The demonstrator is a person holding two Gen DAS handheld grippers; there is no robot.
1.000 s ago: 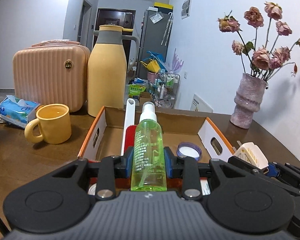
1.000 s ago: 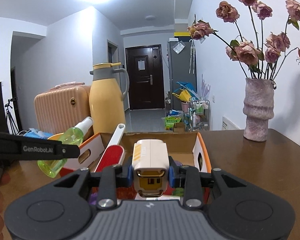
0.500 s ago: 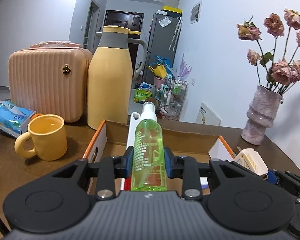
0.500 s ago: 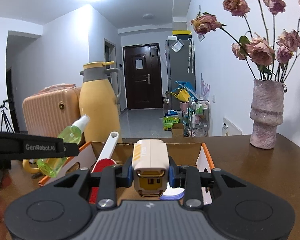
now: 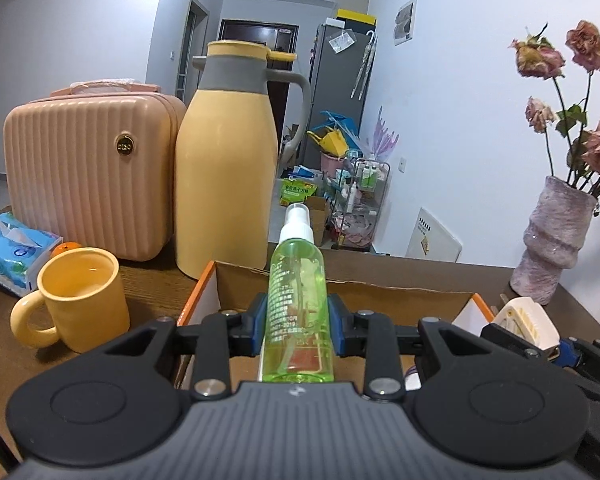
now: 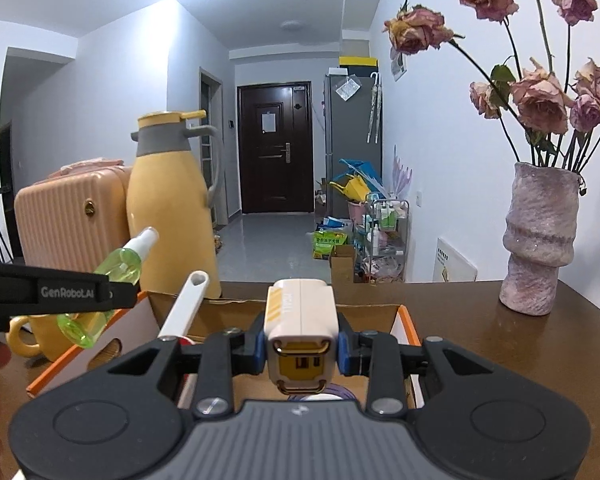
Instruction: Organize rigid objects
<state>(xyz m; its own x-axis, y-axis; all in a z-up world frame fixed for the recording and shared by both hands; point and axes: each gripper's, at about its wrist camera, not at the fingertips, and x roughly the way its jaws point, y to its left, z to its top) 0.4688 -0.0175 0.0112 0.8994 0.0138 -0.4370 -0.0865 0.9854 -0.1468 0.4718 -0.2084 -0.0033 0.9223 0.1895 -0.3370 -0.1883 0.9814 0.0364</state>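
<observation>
My left gripper [image 5: 298, 330] is shut on a green spray bottle [image 5: 298, 312] with a white nozzle, held over the near part of an open cardboard box [image 5: 364, 292] with orange edges. My right gripper [image 6: 302, 344] is shut on a cream and yellow charger block [image 6: 300, 320], over the same box [image 6: 380, 312]. In the right wrist view the bottle [image 6: 112, 276] and the left gripper's arm show at the left. A white handle [image 6: 186, 304] of a red-headed tool sticks up out of the box. A purple-rimmed lid [image 6: 340, 392] lies on the box floor.
On the brown table [image 5: 148, 292] stand a yellow mug [image 5: 80, 300], a tall yellow jug [image 5: 228, 184], a peach hard case [image 5: 84, 176] and a blue tissue pack [image 5: 12, 252] at the left. A vase of dried roses [image 6: 540, 240] stands at the right.
Both grippers have moved forward over the box with their objects still held. The box, jug and case now look nearer and lower in both views.
</observation>
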